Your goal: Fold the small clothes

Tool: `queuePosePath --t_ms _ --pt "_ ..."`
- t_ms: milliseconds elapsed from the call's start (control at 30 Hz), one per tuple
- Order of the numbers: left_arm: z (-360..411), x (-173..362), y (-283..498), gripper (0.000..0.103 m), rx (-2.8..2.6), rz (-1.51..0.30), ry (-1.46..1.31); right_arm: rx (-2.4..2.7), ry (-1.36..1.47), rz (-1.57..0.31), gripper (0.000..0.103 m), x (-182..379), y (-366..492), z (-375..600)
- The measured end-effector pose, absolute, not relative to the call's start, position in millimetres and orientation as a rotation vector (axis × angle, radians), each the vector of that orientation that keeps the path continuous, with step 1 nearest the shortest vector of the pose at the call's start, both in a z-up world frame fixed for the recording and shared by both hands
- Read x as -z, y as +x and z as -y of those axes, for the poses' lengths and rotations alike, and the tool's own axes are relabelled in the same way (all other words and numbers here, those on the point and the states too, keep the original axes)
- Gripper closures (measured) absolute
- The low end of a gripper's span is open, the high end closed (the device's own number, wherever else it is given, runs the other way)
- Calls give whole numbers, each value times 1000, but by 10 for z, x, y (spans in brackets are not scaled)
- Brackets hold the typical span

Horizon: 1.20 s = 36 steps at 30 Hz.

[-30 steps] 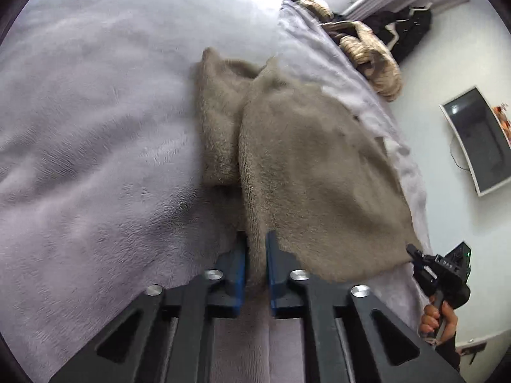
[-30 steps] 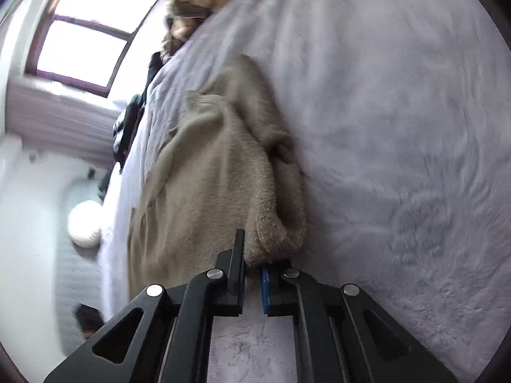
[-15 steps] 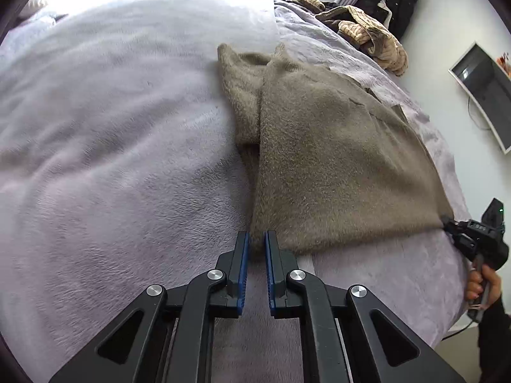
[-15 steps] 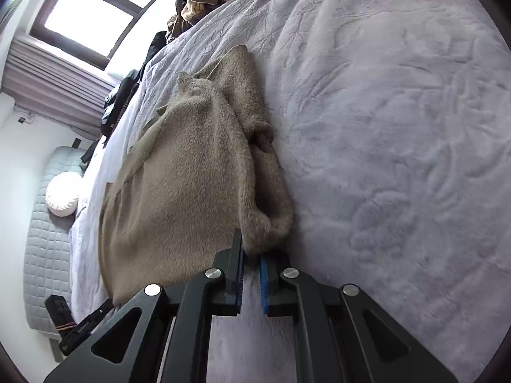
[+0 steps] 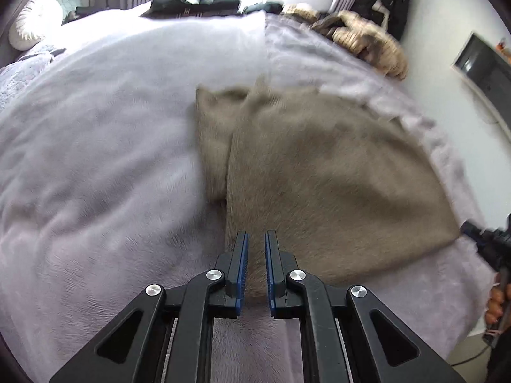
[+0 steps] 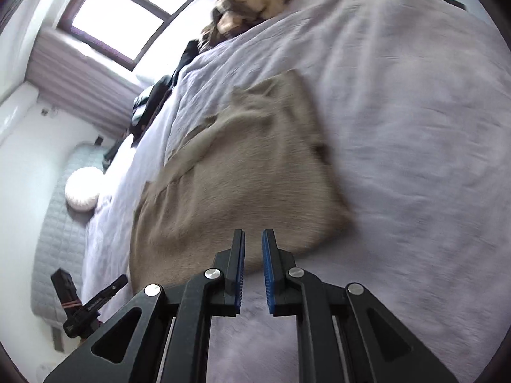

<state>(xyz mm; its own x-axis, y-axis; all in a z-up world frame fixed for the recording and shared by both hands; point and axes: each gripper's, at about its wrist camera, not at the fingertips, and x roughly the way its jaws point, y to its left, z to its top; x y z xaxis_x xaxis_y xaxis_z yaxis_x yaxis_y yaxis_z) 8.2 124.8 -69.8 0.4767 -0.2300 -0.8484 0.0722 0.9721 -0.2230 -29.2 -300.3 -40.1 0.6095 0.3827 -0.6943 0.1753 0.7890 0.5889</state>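
Note:
A taupe fuzzy garment (image 5: 319, 172) lies folded flat on the lilac bedspread (image 5: 95, 159), with a narrower folded strip along its left side. My left gripper (image 5: 255, 249) is shut on the garment's near left corner, and cloth shows between its blue pads. In the right wrist view the same garment (image 6: 230, 178) spreads out ahead. My right gripper (image 6: 253, 245) hovers at its near edge, jaws opening, pads not pressing on the cloth. In the left wrist view the right gripper (image 5: 469, 231) is at the garment's right corner. The left gripper (image 6: 119, 282) shows at the lower left of the right wrist view.
A heap of tan knitwear (image 5: 370, 41) and dark clothes (image 5: 194, 1) lie at the bed's far end below a window. A round white cushion (image 6: 83, 193) rests on a grey quilted headboard. A dark screen (image 5: 485, 70) hangs on the right wall. A hand (image 5: 496, 303) holds the right tool.
The garment has been laid flat and both grippers drew back toward its near edge. The right jaws have parted and let go of the rolled corner. The left still holds its corner.

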Motion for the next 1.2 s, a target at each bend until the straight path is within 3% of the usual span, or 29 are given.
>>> queuePosePath --t_ms 100,267,400,567,800,933,1133,1200 --pt "-1266 858 80 91 179 -1079 -183 -96 657 -971 89 524 -86 2904" --pt "-1296 562 189 91 222 -1029 -221 -119 598 -954 89 399 172 2834" --pt "-1237 363 710 91 194 -977 -189 -115 604 -958 89 332 647 2877" --pt "-1164 521 1313 91 153 -1017 -213 -55 591 -974 89 417 1084 2945" --pt "-1160 791 1388 91 151 -1047 -200 -67 814 -963 94 824 1022 3283" --pt "-1163 735 1305 91 149 -1052 -165 -66 723 -992 92 686 940 3201" --pt "-1128 602 1082 91 131 -1051 -149 -99 658 -991 76 462 602 2983" --pt "-1140 573 988 91 133 -1051 -159 -122 620 -1002 55 409 427 2869"
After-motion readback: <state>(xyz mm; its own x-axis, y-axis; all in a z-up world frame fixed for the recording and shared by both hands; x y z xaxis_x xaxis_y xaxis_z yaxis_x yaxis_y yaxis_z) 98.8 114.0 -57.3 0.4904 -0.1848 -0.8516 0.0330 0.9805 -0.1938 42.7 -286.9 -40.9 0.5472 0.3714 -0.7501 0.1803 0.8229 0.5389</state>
